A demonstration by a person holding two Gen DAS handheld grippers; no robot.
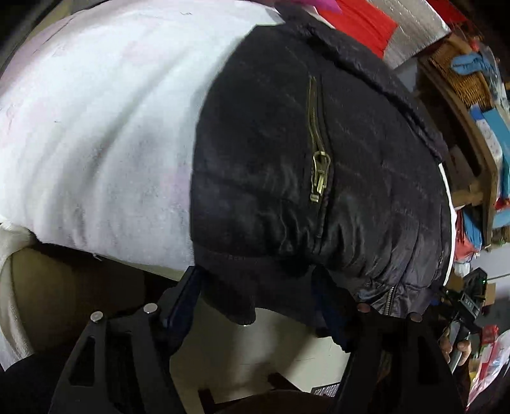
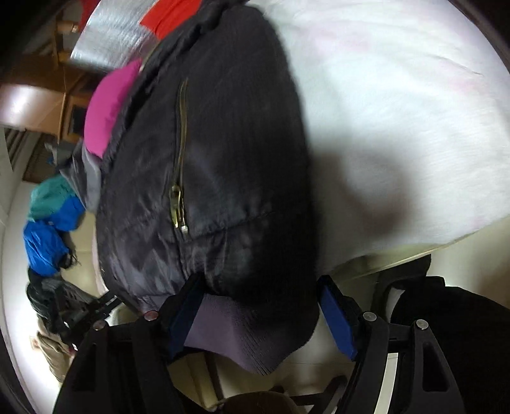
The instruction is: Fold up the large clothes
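A black padded jacket (image 1: pixel 287 165) with a brass pocket zip (image 1: pixel 318 172) lies on a white blanket (image 1: pixel 95 127). Its ribbed hem hangs over the edge toward me. My left gripper (image 1: pixel 255 286) is open, its blue-padded fingers (image 1: pixel 186 293) on either side of the hem. In the right wrist view the same jacket (image 2: pixel 223 159) fills the middle. My right gripper (image 2: pixel 258 305) is open too, fingers (image 2: pixel 338 318) straddling the ribbed hem (image 2: pixel 236 337). The right gripper also shows at the far right of the left wrist view (image 1: pixel 465 305).
A pink garment (image 2: pixel 108 108), a red cloth (image 2: pixel 169 16) and a silver padded sheet (image 2: pixel 111 35) lie beyond the jacket. Blue and teal clothes (image 2: pixel 47 229) are heaped on the floor to the left. A wooden shelf with boxes (image 1: pixel 478 127) stands to the right.
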